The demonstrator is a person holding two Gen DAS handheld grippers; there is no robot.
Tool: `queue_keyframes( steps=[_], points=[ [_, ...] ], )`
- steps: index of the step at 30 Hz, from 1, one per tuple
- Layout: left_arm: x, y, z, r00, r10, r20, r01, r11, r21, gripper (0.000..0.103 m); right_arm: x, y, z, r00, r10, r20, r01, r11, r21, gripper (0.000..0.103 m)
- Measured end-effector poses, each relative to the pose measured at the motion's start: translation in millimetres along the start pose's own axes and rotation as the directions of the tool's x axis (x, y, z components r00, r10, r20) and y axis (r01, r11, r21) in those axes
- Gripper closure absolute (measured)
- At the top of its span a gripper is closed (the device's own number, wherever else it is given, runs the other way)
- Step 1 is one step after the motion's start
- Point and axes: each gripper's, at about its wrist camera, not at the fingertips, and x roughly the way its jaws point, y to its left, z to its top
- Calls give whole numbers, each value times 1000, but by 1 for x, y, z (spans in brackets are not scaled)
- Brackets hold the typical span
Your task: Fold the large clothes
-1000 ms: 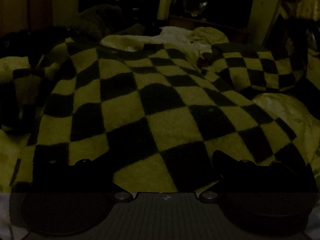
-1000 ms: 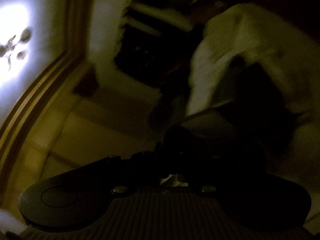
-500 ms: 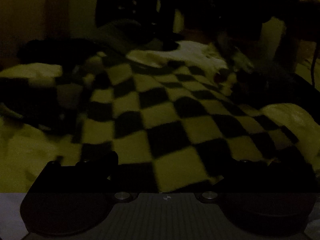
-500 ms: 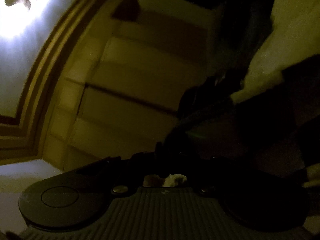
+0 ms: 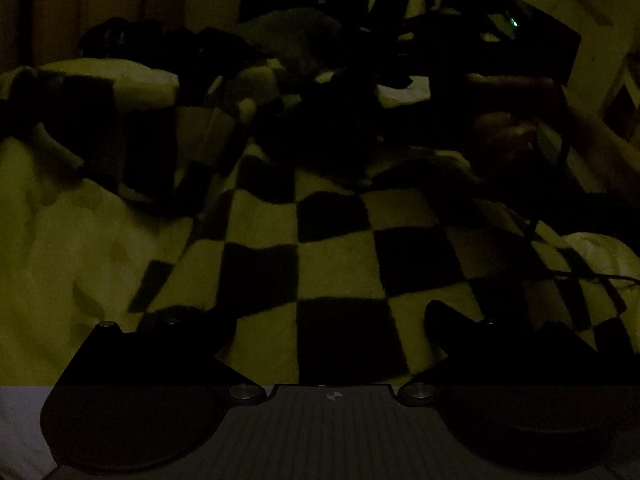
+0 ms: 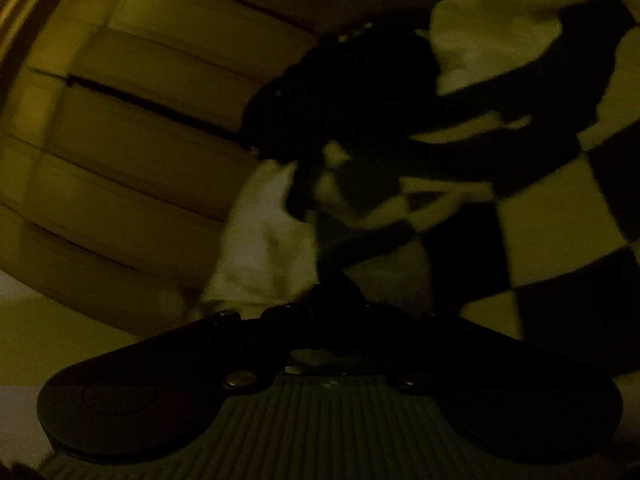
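Note:
A black-and-white checkered garment (image 5: pixel 340 256) lies spread over a pale bed. My left gripper (image 5: pixel 328 312) is open, its dark fingers (image 5: pixel 192 332) wide apart over the garment's near edge and nothing between them. At the far side a folded-over part (image 5: pixel 132 120) lies bunched. In the right wrist view my right gripper (image 6: pixel 332 308) has its jaws close together and opening, and a dark strip of the garment (image 6: pixel 360 248) still rises from between them. The person's hand (image 5: pixel 508 136) with that gripper shows dimly at the upper right of the left wrist view.
The room is very dim. Pale bedding (image 5: pixel 60 260) lies left of the garment, and a light crumpled cloth (image 5: pixel 600 252) at its right edge. A panelled wardrobe (image 6: pixel 140 120) stands beyond the bed. Dark heaped things (image 5: pixel 288 36) and a dark screen (image 5: pixel 512 24) are at the back.
My right gripper swung down from facing the ceiling lamp to the bed, carrying part of the garment across. The right sleeve no longer lies at the right. My left gripper shifted sideways.

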Motion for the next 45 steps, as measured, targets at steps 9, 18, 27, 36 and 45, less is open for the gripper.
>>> queue_keyframes(
  steps=[9, 18, 27, 36, 45],
  points=[
    [4, -6, -3, 1000, 25, 5, -25, 1000, -6, 0, -43, 16, -12, 997, 24, 75, -13, 988, -151, 17],
    [4, -10, 1, 999, 40, 6, -40, 999, 5, 0, -122, 32, -67, 949, 15, 314, 151, 853, -499, 0],
    [4, -18, 20, 996, 78, 31, -80, 995, 60, 0, -132, 31, -94, 798, -287, 529, 567, 652, -502, 0],
    [9, 5, 84, 914, 186, 361, -286, 926, 246, 0, -142, -21, -70, 874, -296, 386, 440, 821, -365, 1],
    [57, 2, 98, 970, 39, 240, -141, 893, 427, 0, -146, -26, -88, 863, -282, 420, 456, 794, -402, 1]
  ],
)
